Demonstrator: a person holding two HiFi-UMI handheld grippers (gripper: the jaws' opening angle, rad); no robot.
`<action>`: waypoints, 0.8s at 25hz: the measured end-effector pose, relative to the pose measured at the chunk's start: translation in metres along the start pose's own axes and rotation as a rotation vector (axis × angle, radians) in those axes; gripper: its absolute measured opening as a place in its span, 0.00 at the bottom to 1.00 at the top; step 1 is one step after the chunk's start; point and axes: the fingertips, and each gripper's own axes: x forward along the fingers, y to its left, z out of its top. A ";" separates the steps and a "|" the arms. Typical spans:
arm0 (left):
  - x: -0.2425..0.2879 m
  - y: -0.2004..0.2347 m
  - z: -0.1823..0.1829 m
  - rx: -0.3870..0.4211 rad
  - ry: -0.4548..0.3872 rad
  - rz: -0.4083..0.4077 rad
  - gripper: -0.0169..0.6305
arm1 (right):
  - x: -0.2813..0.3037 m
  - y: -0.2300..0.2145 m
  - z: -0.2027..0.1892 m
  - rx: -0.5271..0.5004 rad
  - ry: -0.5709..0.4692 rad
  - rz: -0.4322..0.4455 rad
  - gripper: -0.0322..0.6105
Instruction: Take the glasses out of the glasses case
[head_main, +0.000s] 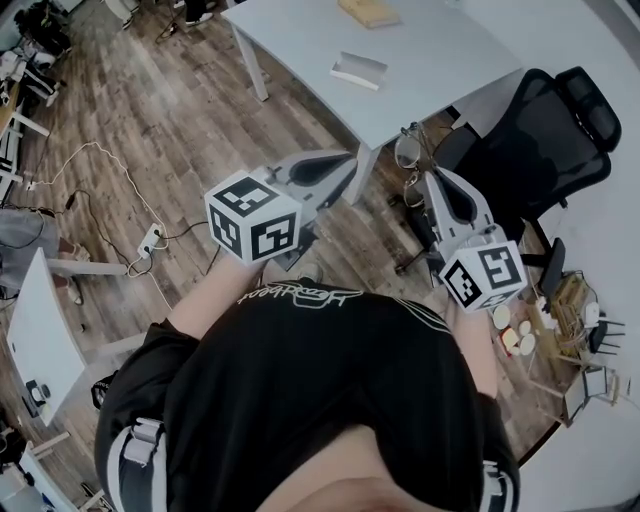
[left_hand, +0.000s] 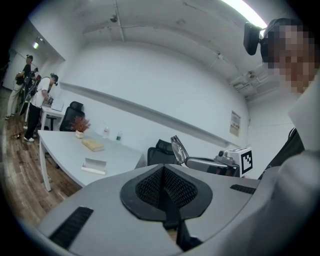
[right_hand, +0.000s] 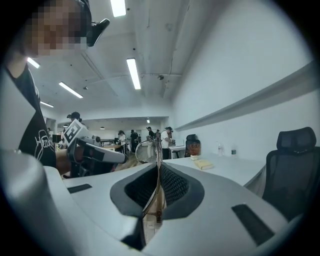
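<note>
My right gripper (head_main: 436, 178) is shut on a thin temple arm of the glasses (head_main: 407, 165), held in the air above the wood floor beside the table's corner. In the right gripper view the arm runs between the pads (right_hand: 170, 186), and the wire-rimmed lenses (right_hand: 145, 150) stick out ahead. My left gripper (head_main: 345, 165) is shut on nothing, level with the right one and a little to its left. Seen from it, the glasses (left_hand: 178, 148) stand up from the right gripper (left_hand: 212, 165). The pale glasses case (head_main: 358, 70) lies on the white table (head_main: 430, 60), also seen as the case (left_hand: 94, 165).
A yellowish book (head_main: 368, 12) lies further back on the table. A black office chair (head_main: 540, 130) stands right of the table. Cables and a power strip (head_main: 150, 240) lie on the floor to the left. Small items clutter another surface (head_main: 560, 320) at lower right. People stand far off (left_hand: 37, 100).
</note>
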 end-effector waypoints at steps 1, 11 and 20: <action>0.000 -0.003 0.000 0.002 -0.001 0.000 0.04 | -0.003 0.000 0.001 -0.014 0.002 -0.001 0.08; 0.008 -0.021 -0.002 0.025 0.009 -0.009 0.04 | -0.019 -0.006 0.004 -0.026 -0.011 -0.014 0.08; 0.010 -0.019 0.000 0.027 0.009 -0.018 0.04 | -0.018 -0.008 0.006 -0.029 -0.016 -0.022 0.08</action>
